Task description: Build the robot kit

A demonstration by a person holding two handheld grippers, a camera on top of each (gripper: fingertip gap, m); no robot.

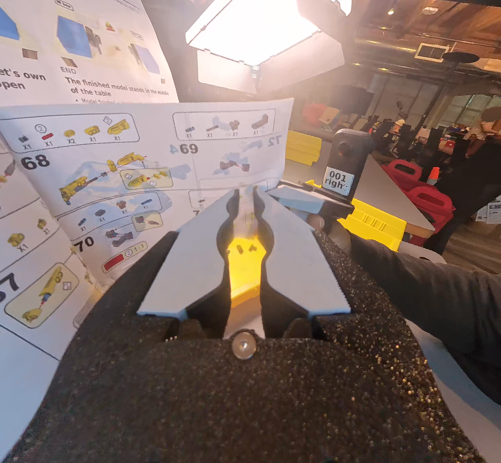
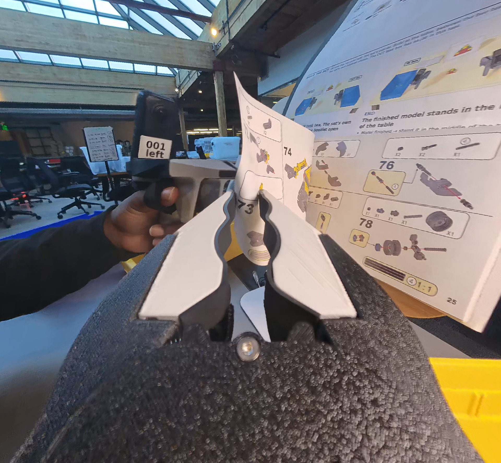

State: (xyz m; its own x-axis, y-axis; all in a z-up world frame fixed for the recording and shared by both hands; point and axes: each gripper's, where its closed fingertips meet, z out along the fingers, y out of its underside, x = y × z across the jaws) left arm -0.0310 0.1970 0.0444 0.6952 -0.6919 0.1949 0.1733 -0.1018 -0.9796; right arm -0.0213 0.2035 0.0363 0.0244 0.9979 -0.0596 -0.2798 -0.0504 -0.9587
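Note:
A building-instruction booklet stands open, and one page is lifted upright. My left gripper is at that page's lower right part. Its fingers stand a narrow gap apart with a blurred sheet edge between them, and I see no pad pressing on it. My right gripper has the curled page bulging across the gap between its fingertips, face-on and not pinched. The left gripper reaches the page's left edge in the right wrist view. The right gripper meets the page from the right in the left wrist view.
A large printed sheet stands behind the booklet. A yellow bin with small dark parts lies below my left fingers. Yellow trays, red containers and a bright lamp panel are to the right. Another yellow bin is at lower right. Less than 4 cm separates the two grippers' tips.

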